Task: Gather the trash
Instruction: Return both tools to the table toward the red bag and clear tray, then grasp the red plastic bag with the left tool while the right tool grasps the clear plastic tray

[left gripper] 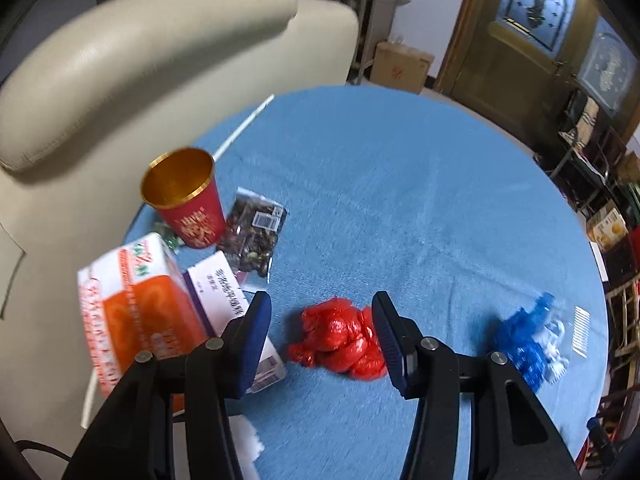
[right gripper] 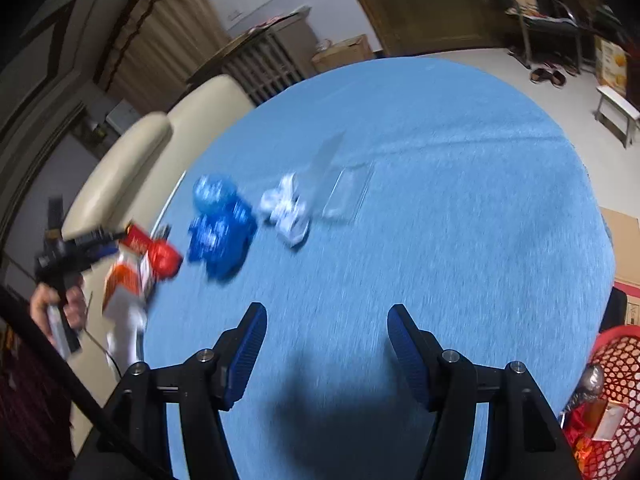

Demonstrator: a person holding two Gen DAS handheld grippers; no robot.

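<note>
Trash lay scattered on a round table [left gripper: 400, 184] covered in blue, napped cloth. The left gripper [left gripper: 322, 334] stood partly open, empty, its ribbed blue pads flanking a crumpled red plastic bag [left gripper: 340, 340] without visibly pressing it; the bag sat near the table's left edge. Only the left wrist view showed the clutter beside it: an orange-and-white carton [left gripper: 136, 304], a white box with purple trim [left gripper: 224, 292], a dark snack packet [left gripper: 252, 236], an upright red cup with a gold lining [left gripper: 188, 196], and a white straw [left gripper: 244, 126] by the edge. A crumpled blue bag [left gripper: 520, 340] lay to the right, well apart. The right gripper [right gripper: 326, 346] was likewise partly open and empty, over bare cloth. Its view alone showed a crumpled white wrapper [right gripper: 286, 210] just beside the blue bag, a clear flat plastic piece [right gripper: 348, 196] towards the table's middle, a red mesh basket [right gripper: 616, 364] holding refuse beyond the right edge, and the hand [right gripper: 60, 308] gripping the left gripper's handle. A cream leather sofa [left gripper: 120, 80] stood behind.
</note>
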